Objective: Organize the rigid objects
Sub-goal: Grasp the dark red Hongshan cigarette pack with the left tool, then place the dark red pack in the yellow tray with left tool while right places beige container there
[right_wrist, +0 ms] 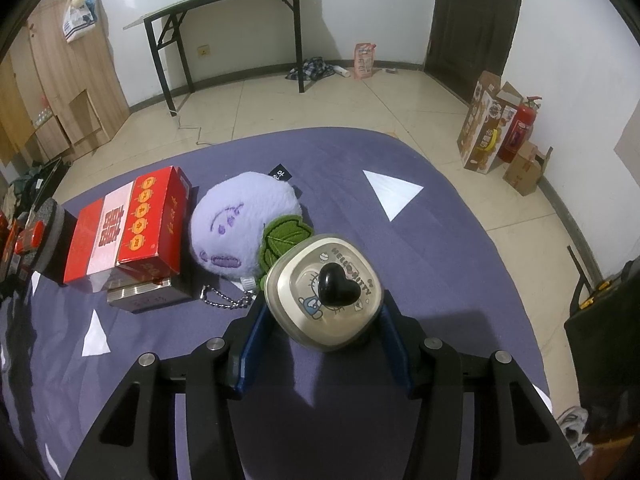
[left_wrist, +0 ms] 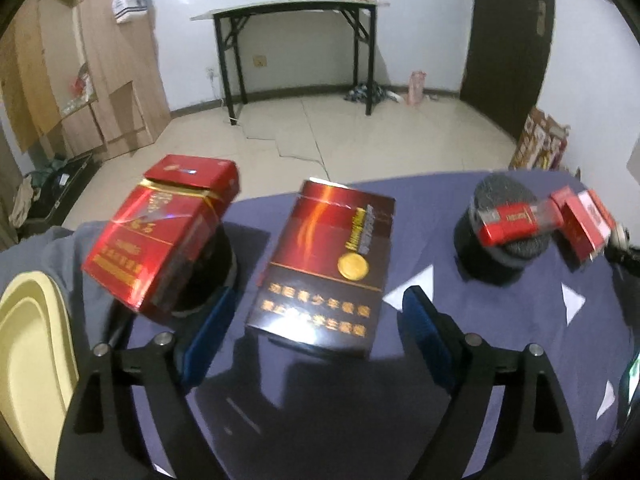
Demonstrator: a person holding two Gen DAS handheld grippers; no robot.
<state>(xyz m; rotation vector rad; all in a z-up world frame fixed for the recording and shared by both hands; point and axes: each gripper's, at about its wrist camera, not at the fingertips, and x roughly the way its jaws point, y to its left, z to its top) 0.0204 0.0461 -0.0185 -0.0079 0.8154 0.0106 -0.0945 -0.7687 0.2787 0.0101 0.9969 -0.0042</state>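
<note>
In the left wrist view my left gripper [left_wrist: 316, 320] is open, its blue pads on either side of a dark red cigarette pack [left_wrist: 324, 264] lying flat on the purple cloth. A bright red pack [left_wrist: 160, 232] leans on a black round stand to its left. A small red box [left_wrist: 510, 224] rests on a second black stand [left_wrist: 500, 232]. In the right wrist view my right gripper [right_wrist: 324, 320] is shut on a beige Hello Kitty container [right_wrist: 326, 292] with a black heart knob, held above the cloth.
A purple plush with a green leaf and ball chain [right_wrist: 244, 224] lies beside red boxes [right_wrist: 128, 224] stacked on a grey tin [right_wrist: 150, 296]. More red packs [left_wrist: 584, 224] lie at the left view's right. A cream tray [left_wrist: 32, 360] sits far left.
</note>
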